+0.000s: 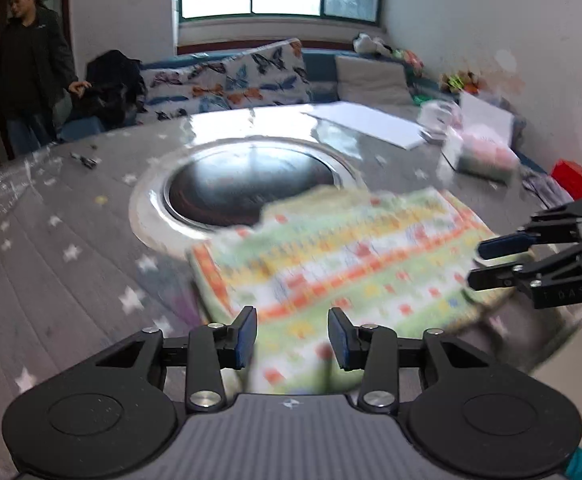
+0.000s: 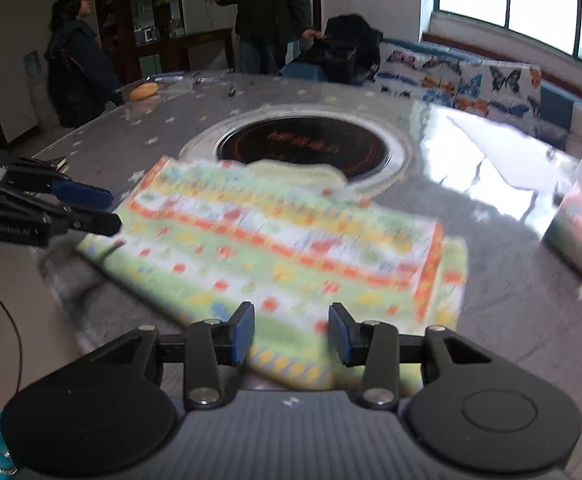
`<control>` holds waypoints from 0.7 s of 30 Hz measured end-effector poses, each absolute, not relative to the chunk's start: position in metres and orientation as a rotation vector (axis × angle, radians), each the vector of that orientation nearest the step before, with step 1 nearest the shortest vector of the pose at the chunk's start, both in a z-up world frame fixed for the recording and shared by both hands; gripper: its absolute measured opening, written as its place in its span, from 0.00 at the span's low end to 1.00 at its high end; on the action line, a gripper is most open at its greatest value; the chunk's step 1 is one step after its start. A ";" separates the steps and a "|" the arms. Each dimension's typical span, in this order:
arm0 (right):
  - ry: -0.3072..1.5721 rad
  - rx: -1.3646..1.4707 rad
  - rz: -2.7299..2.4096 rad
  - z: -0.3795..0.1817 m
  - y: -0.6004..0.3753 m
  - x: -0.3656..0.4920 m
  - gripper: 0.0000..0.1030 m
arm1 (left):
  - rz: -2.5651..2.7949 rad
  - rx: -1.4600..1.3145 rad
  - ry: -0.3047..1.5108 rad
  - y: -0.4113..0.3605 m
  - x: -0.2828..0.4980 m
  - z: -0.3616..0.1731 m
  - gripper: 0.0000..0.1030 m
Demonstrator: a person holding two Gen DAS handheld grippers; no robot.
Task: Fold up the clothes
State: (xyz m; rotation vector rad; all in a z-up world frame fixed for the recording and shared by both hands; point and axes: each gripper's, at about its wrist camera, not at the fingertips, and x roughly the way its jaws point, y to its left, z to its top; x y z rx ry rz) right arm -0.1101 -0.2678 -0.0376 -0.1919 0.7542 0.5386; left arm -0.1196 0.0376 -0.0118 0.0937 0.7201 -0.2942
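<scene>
So, mid-fold: striped garment lies flat on surface, just ahead of left hand-held gripper and right hand-held gripper. Both jaws parted, gripping nothing. Probably next: pinch near edge, fold over.

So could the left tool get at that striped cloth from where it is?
Probably yes. The left tool hangs over the near edge of the striped cloth, pads apart with cloth showing between them and nothing blocking. The right tool sits off at the cloth's far side.
</scene>
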 end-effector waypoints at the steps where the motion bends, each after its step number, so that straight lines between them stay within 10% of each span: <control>1: 0.744 -0.197 0.528 -0.036 -0.269 -0.104 0.40 | -0.280 0.092 0.714 0.040 -0.114 -0.010 0.41; 21: 0.744 -0.212 0.447 -0.045 -0.278 -0.042 0.41 | -0.145 0.022 0.829 0.062 -0.047 -0.037 0.46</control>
